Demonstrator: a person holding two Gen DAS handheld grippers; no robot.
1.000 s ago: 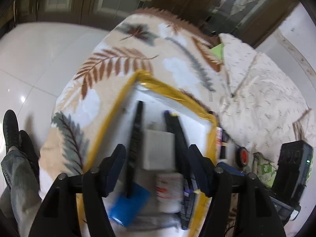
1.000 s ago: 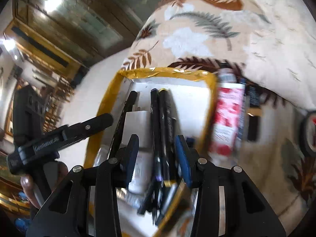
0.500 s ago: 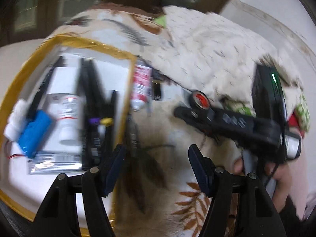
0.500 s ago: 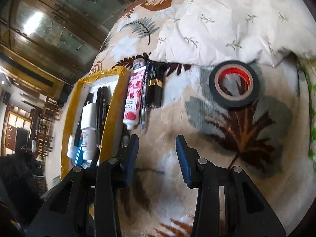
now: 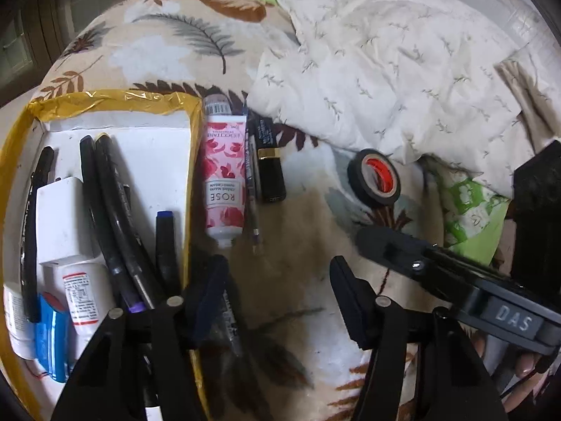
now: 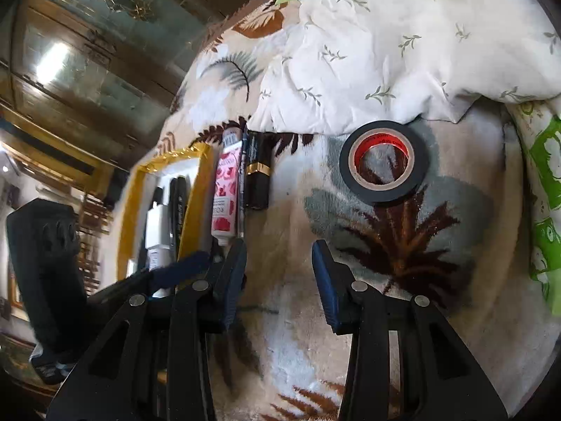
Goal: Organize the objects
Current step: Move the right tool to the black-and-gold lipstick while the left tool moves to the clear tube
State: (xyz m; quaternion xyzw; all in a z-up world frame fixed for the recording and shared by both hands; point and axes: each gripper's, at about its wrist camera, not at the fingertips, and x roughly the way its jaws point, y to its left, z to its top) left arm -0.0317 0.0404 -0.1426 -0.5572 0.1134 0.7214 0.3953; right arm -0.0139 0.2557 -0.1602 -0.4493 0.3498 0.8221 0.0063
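The leaf-print blanket (image 5: 301,245) is covering the bed and carrying everything, with a crumpled white quilt (image 5: 403,56) bunching up across its far side from twelve to three o'clock. The gold-edged tray (image 5: 105,100) is sitting at nine o'clock in the left wrist view, already holding the sorted things: black markers (image 5: 108,210), a white box (image 5: 63,217), a small white bottle (image 5: 82,294) and a blue item (image 5: 51,340), all lying lengthwise so they pack side by side.

Just outside the tray's right rim, the rose hand-cream tube (image 5: 224,179), a thin pen (image 5: 253,189) and a black lipstick (image 5: 269,172) are lying parallel and close together, probably lined up as the next to go in. The black tape roll (image 5: 373,179) is lying flat at one o'clock, well apart from them, its edge near the quilt's hem.

The left tongs (image 5: 277,301) are hovering over bare blanket at six o'clock with the jaws closing and nothing between them; the left finger is crossing the tray's rim. The right tongs (image 6: 278,277) are standing spread and empty, the tape roll (image 6: 384,161) lying ahead at one o'clock and the tube (image 6: 226,193) at eleven.

Open blanket between the tube row and the tape is giving both tools free room; the tray's raised rim and the overhanging quilt are the edges to watch.
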